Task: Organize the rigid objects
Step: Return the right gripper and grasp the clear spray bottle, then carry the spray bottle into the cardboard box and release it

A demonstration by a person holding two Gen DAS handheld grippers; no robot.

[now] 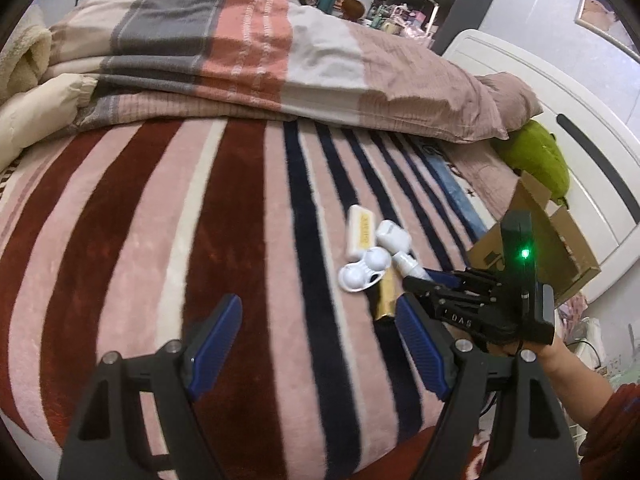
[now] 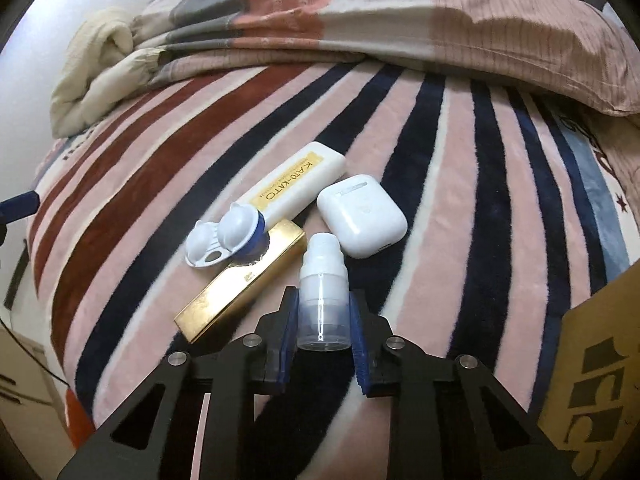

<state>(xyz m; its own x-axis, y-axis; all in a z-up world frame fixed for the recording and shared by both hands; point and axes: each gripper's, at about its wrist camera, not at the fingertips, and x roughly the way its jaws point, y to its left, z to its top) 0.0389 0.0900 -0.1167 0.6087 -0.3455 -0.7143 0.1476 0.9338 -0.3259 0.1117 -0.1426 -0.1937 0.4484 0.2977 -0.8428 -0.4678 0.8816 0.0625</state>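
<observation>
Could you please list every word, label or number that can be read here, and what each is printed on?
"KATO-KATO": yellow label on the white flat bottle; the smaller line beside it is too small to read.
"DAS": body of the right gripper.
Gold box: small mark, unreadable.
Cardboard box: large dark print, cut off, unreadable.

My right gripper (image 1: 420, 280) hides the lower part of the pump bottle (image 1: 406, 265) in the left wrist view. The gold box (image 2: 240, 280) is partly under the white contact-lens case (image 2: 224, 238). Beside the gold box, the cardboard box (image 2: 600, 368) is cut off by the frame edge, print unreadable. Small label text on the white tube (image 2: 296, 184) is too small to read.
</observation>
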